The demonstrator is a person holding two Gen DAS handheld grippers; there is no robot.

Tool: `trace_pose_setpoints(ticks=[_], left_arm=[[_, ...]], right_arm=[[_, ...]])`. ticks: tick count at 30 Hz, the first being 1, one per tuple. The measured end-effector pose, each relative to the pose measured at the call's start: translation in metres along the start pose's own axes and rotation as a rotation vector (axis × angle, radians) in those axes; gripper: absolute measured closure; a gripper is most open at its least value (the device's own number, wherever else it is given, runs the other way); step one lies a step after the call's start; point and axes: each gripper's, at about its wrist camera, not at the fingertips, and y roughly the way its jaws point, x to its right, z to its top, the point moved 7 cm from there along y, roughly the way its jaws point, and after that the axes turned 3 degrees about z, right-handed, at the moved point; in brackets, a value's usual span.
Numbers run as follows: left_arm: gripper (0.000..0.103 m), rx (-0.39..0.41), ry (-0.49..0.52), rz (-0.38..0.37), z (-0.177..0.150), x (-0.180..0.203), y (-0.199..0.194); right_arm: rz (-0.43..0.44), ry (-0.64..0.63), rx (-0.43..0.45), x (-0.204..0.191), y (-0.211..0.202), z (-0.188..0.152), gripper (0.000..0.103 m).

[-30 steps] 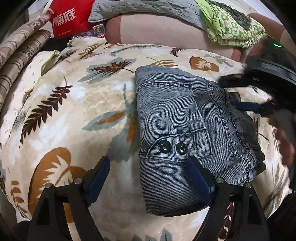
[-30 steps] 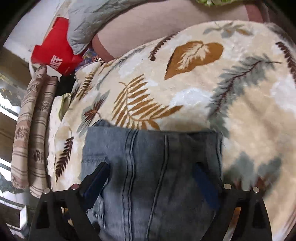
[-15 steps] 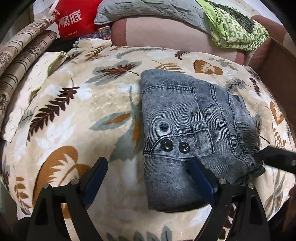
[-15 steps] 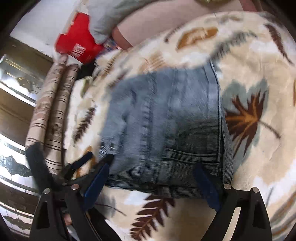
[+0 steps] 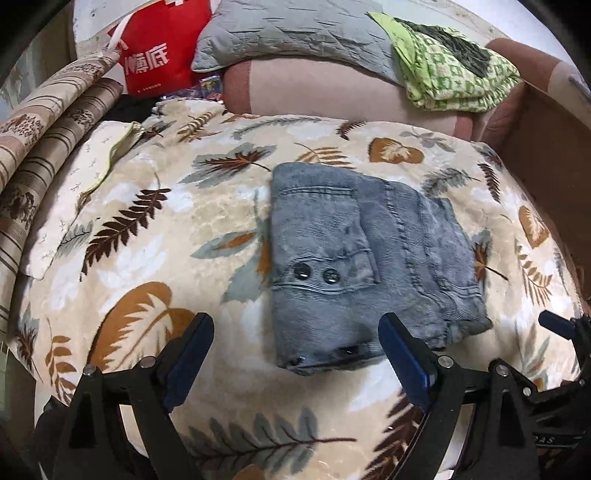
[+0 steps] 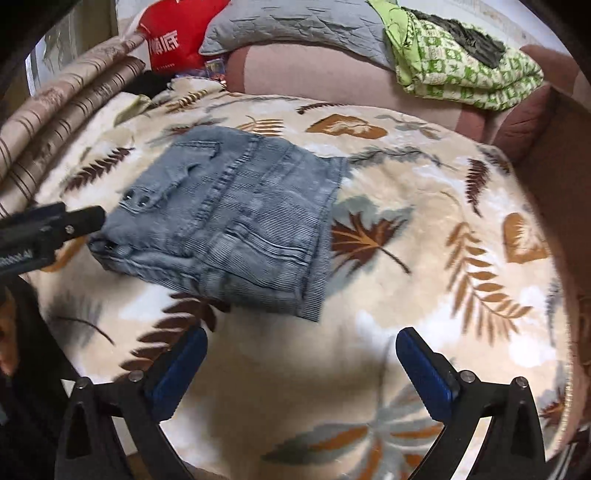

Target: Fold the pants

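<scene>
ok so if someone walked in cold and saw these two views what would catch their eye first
Probably the folded grey-blue pants, a compact bundle in the middle of the cream leaf-print blanket, two dark buttons facing up. Next, the open left gripper and open right gripper, both off the cloth. At the back, a red bag and a bright green checked cloth draped over the pink cushion stand out.

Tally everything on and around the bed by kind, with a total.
Folded pants: 1
Leaf-print blanket: 1
Red bag: 1
Grey pillow: 1
Green patterned cloth: 1
Claws: 2, left claw, right claw
Total: 7
</scene>
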Motion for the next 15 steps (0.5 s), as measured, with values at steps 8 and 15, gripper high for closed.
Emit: trace_pose_setpoints(ticks=[8, 15], left_arm=[[0.012, -0.016, 0.020, -0.040, 0.001, 0.015, -0.005], [0.004, -0.035, 0.021, -0.035, 0.004, 0.014, -0.003]], right_arm=[[-0.022, 0.033, 0.004, 0.011, -0.004, 0.007, 0.000], [-0.029, 0.039, -0.006, 0.005, -0.003, 0.012, 0.000]])
